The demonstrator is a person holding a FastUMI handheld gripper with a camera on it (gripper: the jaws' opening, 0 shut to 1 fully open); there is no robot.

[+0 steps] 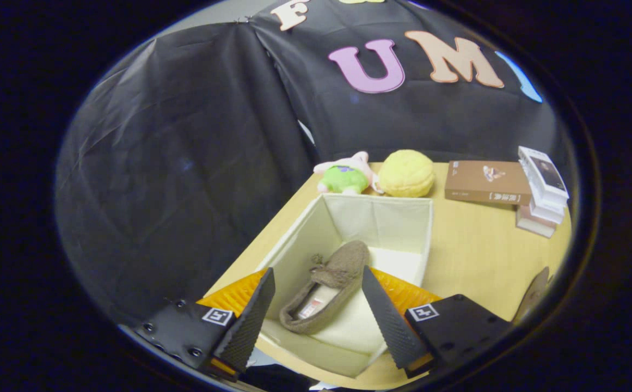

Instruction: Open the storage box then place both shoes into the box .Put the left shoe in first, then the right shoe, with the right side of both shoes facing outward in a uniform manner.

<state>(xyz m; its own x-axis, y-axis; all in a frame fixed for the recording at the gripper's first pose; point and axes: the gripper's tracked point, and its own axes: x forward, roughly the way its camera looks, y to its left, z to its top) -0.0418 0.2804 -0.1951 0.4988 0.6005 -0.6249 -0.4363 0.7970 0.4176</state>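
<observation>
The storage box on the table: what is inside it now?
One brown slipper lies on the floor of the open storage box, between the open gripper fingers, untouched. The near wall hides the front strip of the floor.

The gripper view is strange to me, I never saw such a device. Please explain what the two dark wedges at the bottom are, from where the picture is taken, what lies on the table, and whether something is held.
The two wedges are the fingers of a handheld gripper that a person carries. The camera rides on it and looks forward along those fingers, hence the round, bent picture. The fingers stand wide apart and grip nothing. Between them, lower down, an open cream storage box rests on a wooden table, with one brown shoe lying inside. Beyond the box sit a green and pink plush toy and a yellow plush ball. To their right are a brown book and a stack of books.
</observation>
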